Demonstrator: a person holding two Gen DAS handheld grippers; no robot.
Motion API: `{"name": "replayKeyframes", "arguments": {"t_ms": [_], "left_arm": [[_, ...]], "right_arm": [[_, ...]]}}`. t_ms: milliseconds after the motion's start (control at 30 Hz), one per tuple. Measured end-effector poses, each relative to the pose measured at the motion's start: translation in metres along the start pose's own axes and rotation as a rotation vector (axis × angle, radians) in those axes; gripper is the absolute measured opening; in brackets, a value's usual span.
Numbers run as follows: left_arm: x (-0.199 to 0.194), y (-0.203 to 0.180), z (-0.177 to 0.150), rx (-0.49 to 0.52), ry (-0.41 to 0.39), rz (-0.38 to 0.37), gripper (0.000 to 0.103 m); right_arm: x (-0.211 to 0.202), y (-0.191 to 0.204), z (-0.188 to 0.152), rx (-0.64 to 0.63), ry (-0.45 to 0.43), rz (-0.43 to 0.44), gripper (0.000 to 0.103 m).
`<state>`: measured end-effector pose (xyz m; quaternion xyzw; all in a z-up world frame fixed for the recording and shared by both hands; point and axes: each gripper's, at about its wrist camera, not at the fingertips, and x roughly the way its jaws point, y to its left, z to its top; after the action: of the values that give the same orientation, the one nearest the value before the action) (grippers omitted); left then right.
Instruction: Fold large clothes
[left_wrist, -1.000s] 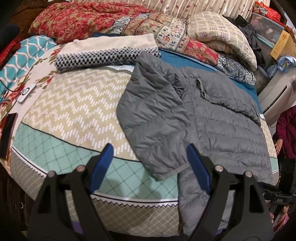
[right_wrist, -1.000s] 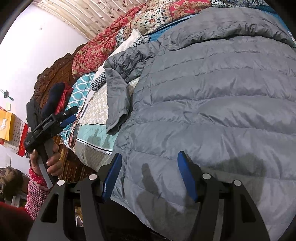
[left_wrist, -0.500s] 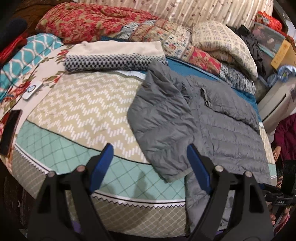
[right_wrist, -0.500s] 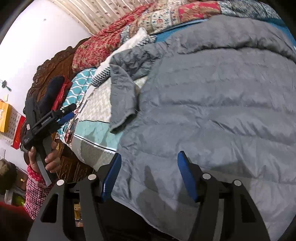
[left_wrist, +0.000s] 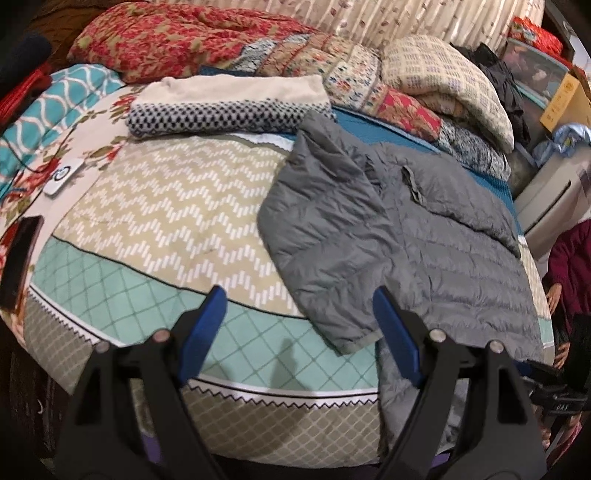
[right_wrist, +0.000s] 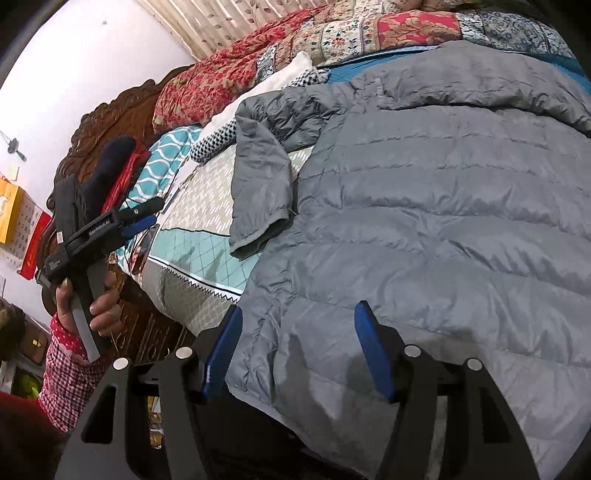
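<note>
A grey quilted puffer jacket (left_wrist: 436, 243) lies spread on the bed, back up, one sleeve (left_wrist: 325, 266) folded out toward the bed's front edge. It also fills the right wrist view (right_wrist: 443, 229), its hem hanging over the bed's edge. My left gripper (left_wrist: 301, 325) is open and empty, held off the front of the bed, short of the sleeve cuff (left_wrist: 356, 341). My right gripper (right_wrist: 297, 345) is open and empty, just above the jacket's lower left corner. The left gripper also shows in the right wrist view (right_wrist: 142, 216), held in a hand.
The bed has a zigzag-patterned cover (left_wrist: 166, 221). A folded black-and-white blanket (left_wrist: 229, 110) lies behind the jacket, with piled quilts (left_wrist: 192, 40) and a pillow (left_wrist: 447, 85) further back. A phone (left_wrist: 18, 266) and a white card (left_wrist: 62, 175) lie at the left.
Both grippers have drawn back slightly from the bed, so the jacket sits further off in both views. The jacket has not moved. Both stay open.
</note>
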<state>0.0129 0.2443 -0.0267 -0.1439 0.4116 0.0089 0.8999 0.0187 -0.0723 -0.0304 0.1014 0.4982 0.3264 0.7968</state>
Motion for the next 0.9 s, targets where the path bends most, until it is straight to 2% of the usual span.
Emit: {"name": "replayKeyframes", "arguments": {"t_ms": [367, 567, 700, 900], "left_arm": [[0.009, -0.005, 0.002, 0.0, 0.004, -0.016, 0.078], [-0.001, 0.007, 0.001, -0.013, -0.021, -0.012, 0.078], [-0.009, 0.025, -0.005, -0.036, -0.034, 0.001, 0.078], [-0.012, 0.05, -0.013, -0.087, -0.014, 0.042, 0.078]], "right_arm": [[-0.002, -0.011, 0.002, 0.026, -0.038, -0.008, 0.061], [0.001, 0.003, 0.013, -0.054, -0.034, -0.028, 0.057], [0.027, 0.01, 0.037, -0.09, 0.018, -0.02, 0.057], [0.094, 0.016, 0.084, -0.041, 0.097, 0.094, 0.057]]}}
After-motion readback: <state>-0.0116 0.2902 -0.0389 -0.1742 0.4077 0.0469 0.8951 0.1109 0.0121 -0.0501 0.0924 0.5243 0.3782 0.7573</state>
